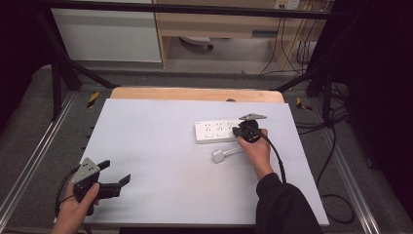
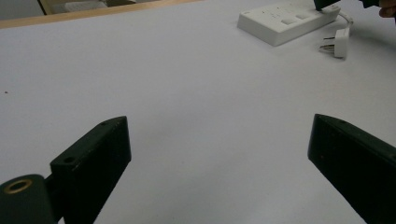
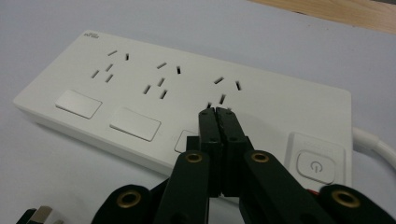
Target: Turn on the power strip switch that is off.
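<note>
In the high view, the white power strip (image 1: 217, 131) lies right of the centre of the counter (image 1: 160, 161), and the right tongs (image 1: 238, 131) stand over its right end, while its plug (image 1: 218, 156) lies loose just below it in the frame, joined by a short white cable. The left tongs (image 1: 119, 174) rest at the lower left of the frame, well apart from the strip, with the jaws spread and nothing between them. In the left gripper view, the strip (image 2: 285, 21) and the plug (image 2: 337, 43) show at the upper right, far from the two open jaws at the bottom corners, so I judge this hand cannot steady the strip if it slides. In the right gripper view, the right tongs (image 3: 217, 111) are clenched with nothing between the jaws, and the closed tips sit at the third socket of the strip (image 3: 154, 88), between the small flat switch below it and the round power button (image 3: 316, 165) at the lower right. The risk, as I see it, is that a push with the closed tips lands beside the intended switch, or on the socket slots. Also, the strip is light and not held, so a slanted push could shift or turn it on the smooth counter. The loose plug may be dragged along by the cable.
</note>
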The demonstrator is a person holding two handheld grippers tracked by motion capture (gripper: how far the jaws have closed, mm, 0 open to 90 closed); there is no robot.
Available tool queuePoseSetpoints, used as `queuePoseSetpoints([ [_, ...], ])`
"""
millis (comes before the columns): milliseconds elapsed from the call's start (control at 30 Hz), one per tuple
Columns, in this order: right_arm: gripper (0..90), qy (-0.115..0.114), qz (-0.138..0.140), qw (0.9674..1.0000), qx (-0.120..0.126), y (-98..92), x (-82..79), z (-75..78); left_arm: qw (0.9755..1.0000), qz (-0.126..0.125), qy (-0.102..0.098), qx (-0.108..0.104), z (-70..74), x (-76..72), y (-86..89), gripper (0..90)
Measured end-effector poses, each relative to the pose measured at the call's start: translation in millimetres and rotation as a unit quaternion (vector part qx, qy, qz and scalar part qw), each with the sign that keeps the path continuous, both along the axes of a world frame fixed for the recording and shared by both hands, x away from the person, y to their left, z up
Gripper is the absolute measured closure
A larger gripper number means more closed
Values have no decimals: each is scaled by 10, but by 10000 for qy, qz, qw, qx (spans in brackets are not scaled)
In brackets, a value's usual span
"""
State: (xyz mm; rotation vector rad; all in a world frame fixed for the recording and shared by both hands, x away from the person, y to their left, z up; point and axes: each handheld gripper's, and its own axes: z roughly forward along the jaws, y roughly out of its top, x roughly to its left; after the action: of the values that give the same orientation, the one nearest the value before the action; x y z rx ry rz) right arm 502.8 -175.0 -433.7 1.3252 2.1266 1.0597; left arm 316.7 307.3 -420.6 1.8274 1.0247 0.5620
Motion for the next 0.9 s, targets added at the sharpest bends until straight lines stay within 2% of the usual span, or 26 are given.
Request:
queuePoseSetpoints([
  [367,900,-228,26,9993,-285,36,-44,-14,10000,-7,24,16,-3,2,1,60],
  [633,900,-334,53,9990,-287,28,-65,-34,10000,-12,33,27,-5,0,0,61],
  [733,900,-397,39,9990,-190,12,-77,-55,10000,-19,30,29,-5,-1,-1,60],
  [900,900,-418,39,9990,-174,12,-77,-63,10000,-18,33,31,-6,0,-4,61],
])
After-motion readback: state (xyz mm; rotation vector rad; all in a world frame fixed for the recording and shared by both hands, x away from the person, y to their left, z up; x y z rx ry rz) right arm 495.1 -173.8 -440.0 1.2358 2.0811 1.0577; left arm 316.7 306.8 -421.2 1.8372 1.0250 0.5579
